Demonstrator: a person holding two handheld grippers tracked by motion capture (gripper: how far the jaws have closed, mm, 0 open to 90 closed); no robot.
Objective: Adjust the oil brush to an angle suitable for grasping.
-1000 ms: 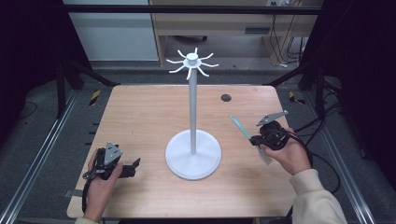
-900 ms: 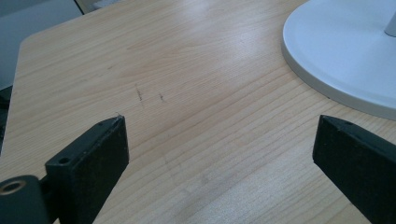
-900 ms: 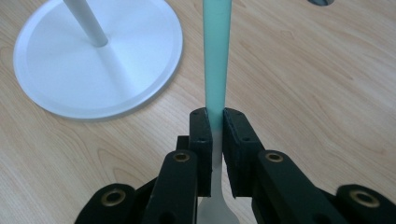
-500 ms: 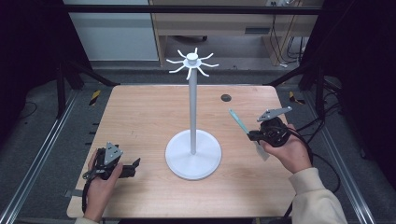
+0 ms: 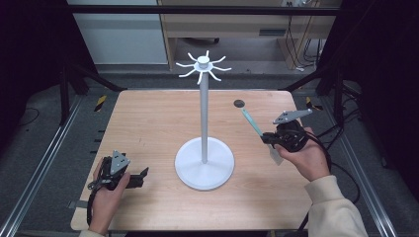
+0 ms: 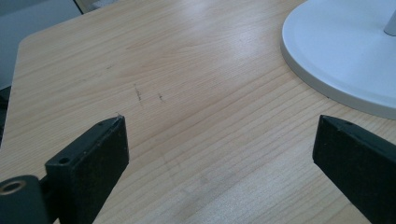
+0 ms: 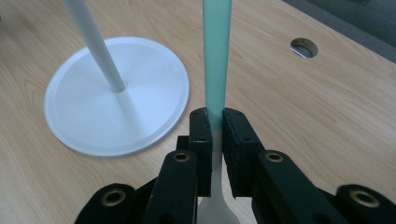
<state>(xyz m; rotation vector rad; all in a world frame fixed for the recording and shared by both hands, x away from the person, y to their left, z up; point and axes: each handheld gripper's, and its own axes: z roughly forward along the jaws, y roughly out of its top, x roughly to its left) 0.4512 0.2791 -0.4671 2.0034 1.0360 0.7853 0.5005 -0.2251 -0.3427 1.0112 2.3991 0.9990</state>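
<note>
Right tongs point(image 7: 212, 123) pinching spatula point(image 7: 217, 56), its handle tip cut off.

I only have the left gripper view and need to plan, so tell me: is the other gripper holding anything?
Observer: Yes. The right gripper is shut on a spatula with a teal handle.
Operator: Which end points away from it?
Observer: The handle; the pale blade hangs on the hand's side.
Operator: What tops the white stand?
Observer: A ring of curved hooks tops the white stand.
</note>
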